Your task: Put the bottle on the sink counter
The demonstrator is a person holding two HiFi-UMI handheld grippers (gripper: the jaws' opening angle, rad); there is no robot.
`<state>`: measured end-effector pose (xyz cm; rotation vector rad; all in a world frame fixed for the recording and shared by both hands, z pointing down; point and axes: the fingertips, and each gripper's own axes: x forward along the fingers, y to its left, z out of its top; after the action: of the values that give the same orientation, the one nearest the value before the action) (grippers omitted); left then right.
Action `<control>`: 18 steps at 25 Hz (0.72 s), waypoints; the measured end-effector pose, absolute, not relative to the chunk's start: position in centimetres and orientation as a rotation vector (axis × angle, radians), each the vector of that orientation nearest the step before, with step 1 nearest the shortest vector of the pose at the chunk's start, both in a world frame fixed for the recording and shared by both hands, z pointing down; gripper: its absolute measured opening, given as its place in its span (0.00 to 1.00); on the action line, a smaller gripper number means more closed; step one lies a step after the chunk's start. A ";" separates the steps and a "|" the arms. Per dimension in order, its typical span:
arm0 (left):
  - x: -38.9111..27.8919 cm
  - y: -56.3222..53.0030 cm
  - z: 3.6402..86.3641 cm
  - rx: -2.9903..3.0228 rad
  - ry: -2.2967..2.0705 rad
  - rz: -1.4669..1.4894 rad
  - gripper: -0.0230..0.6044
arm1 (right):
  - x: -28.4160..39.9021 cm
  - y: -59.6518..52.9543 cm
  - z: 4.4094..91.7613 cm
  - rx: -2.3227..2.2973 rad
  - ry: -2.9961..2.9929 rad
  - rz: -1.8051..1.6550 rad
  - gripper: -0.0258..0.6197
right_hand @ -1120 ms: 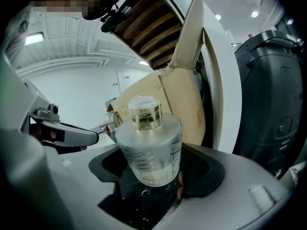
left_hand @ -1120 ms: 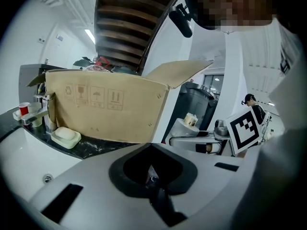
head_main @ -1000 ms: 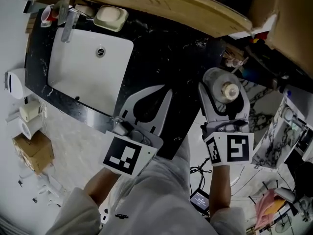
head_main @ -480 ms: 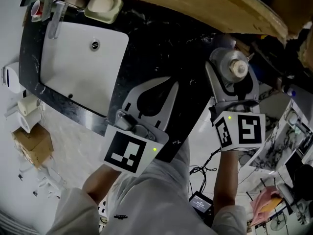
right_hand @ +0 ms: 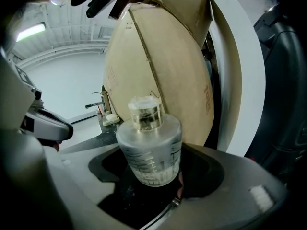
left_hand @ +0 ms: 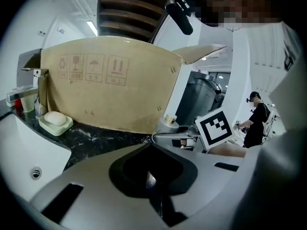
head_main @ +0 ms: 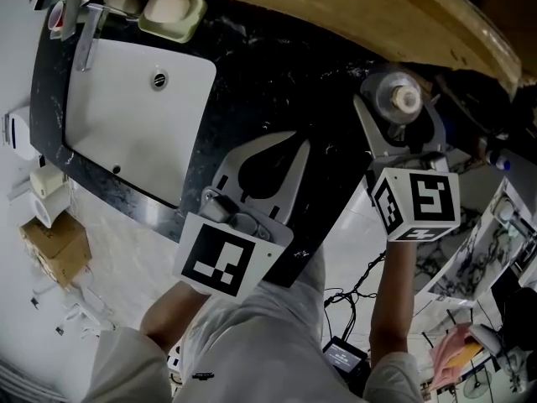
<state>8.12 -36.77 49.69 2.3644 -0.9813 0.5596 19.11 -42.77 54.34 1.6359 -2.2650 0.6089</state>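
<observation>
The bottle [head_main: 401, 101] is frosted glass with a clear round cap, and it stands upright between the jaws of my right gripper [head_main: 399, 116], which is shut on its body. In the head view it hangs at the right end of the black marble sink counter [head_main: 277, 74], close to the cardboard sheet. The right gripper view shows the bottle [right_hand: 149, 143] filling the gap of that gripper [right_hand: 152, 174]. My left gripper [head_main: 294, 143] hovers over the counter's front middle, tips together, nothing in it. From the left gripper [left_hand: 151, 145] view, the bottle [left_hand: 168, 124] shows off to the right.
A white basin [head_main: 126, 107] is set in the counter's left half, with a faucet [head_main: 88, 23], a red cup [head_main: 57, 11] and a green soap dish [head_main: 172, 13] behind it. A big cardboard sheet [head_main: 352, 11] leans along the back. Paper rolls and a box [head_main: 54, 246] lie on the floor at left.
My right gripper has carried the bottle farther away and slightly left, from off the counter's right side to its back right end. The left gripper has hardly moved.
</observation>
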 end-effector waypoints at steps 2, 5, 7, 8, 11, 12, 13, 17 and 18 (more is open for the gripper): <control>8.2 -36.7 49.8 2.362 -0.983 0.561 0.05 | 19.1 -43.1 55.0 1.621 -2.264 0.616 0.57; 8.2 -36.6 50.3 2.356 -0.977 0.570 0.05 | 19.1 -43.5 55.6 1.610 -2.265 0.620 0.57; 8.2 -36.6 50.5 2.354 -0.978 0.570 0.05 | 19.2 -43.7 55.8 1.606 -2.268 0.617 0.57; 8.2 -36.6 50.6 2.354 -0.979 0.569 0.05 | 19.2 -43.8 55.9 1.604 -2.269 0.613 0.57; 8.3 -36.6 50.7 2.355 -0.982 0.571 0.05 | 19.2 -44.1 56.5 1.597 -2.259 0.599 0.57; 8.3 -36.6 50.7 2.356 -0.982 0.574 0.05 | 19.3 -44.1 56.7 1.595 -2.254 0.600 0.57; 8.3 -36.6 50.7 2.357 -0.980 0.577 0.05 | 19.3 -44.2 57.0 1.596 -2.251 0.608 0.57; 8.4 -36.5 50.7 2.360 -0.978 0.573 0.05 | 19.7 -44.2 57.2 1.618 -2.244 0.630 0.58; 8.3 -36.4 50.6 2.361 -0.978 0.573 0.05 | 19.6 -44.2 57.1 1.616 -2.239 0.619 0.58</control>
<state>8.31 -36.38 50.63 2.3615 -0.9782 0.5728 19.62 -44.16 57.13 1.6161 -2.2394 0.6186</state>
